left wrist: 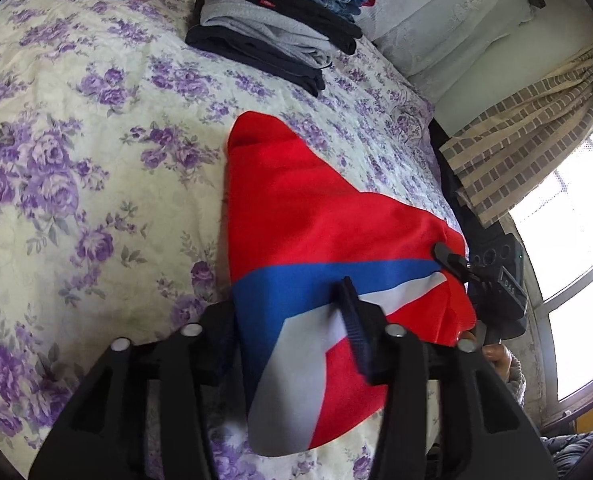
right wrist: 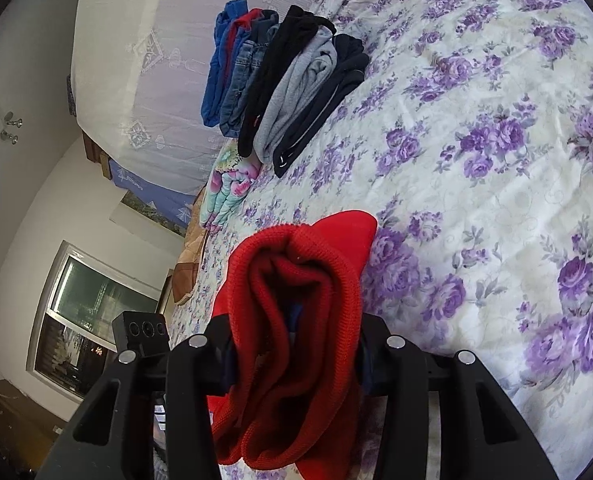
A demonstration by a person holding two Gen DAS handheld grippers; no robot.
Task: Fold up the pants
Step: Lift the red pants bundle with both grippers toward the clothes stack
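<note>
Risk, slipping hem: the red pants [left wrist: 316,208] are thick, springy fabric; judged from the bunched grip at the right claw [right wrist: 292,344], a layer could slide out mid-fold and leave a crooked edge.
Risk, uneven halves: the two claws hold at different spots, so a pull from one side alone would probably skew the blue and white stripes and wrinkle the fold.
Risk, drag on the bed: the far end of the pants lies on the flowered bedspread [left wrist: 76,152] toward 12 o'clock; lifting too low may rumple both.
Risk, nearby stack: the pile of folded clothes [left wrist: 272,28] sits well apart at 12 o'clock, so a knock seems unlikely.
Left claw [left wrist: 292,320]: narrowed onto the striped part of the pants, cloth running between its fingers at 6 o'clock of its own view.
Right claw: partly closed around a bunched ribbed edge of the pants, fabric filling the gap between its fingers.
Pants, place: spread on the bed from 6 toward 12 o'clock, near end raised by both claws.
</note>
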